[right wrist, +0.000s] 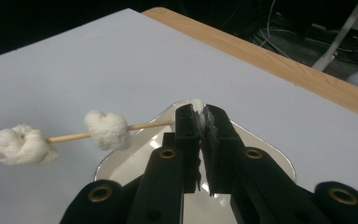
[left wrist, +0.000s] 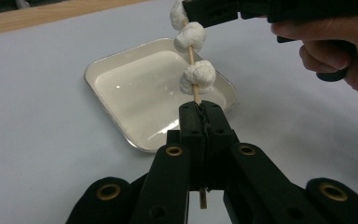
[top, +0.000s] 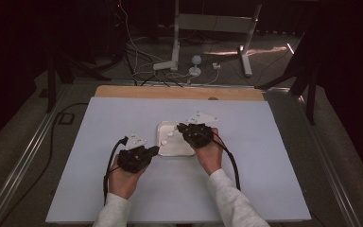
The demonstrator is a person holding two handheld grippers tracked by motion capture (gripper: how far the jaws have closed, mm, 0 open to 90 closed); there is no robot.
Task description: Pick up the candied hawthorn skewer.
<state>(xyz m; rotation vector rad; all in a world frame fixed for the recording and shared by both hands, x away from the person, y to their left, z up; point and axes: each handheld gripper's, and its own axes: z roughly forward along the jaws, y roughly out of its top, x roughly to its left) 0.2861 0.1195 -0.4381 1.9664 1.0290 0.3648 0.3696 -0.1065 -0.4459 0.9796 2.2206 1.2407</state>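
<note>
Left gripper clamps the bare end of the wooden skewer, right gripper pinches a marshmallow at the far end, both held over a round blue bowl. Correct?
Nearly. Under the skewer, held by the left gripper and right gripper, sits a white rectangular tray, not a round blue bowl; the left gripper view shows it. The marshmallow grip stands.

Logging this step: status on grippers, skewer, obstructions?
Left gripper shut on skewer end. Right gripper shut on the top marshmallow. Skewer above the tray. Nothing in the way.

No legible text or labels

surface: white board (top: 123,189) (on wooden table (top: 123,91)) | on it: white tray (top: 163,127)
</note>
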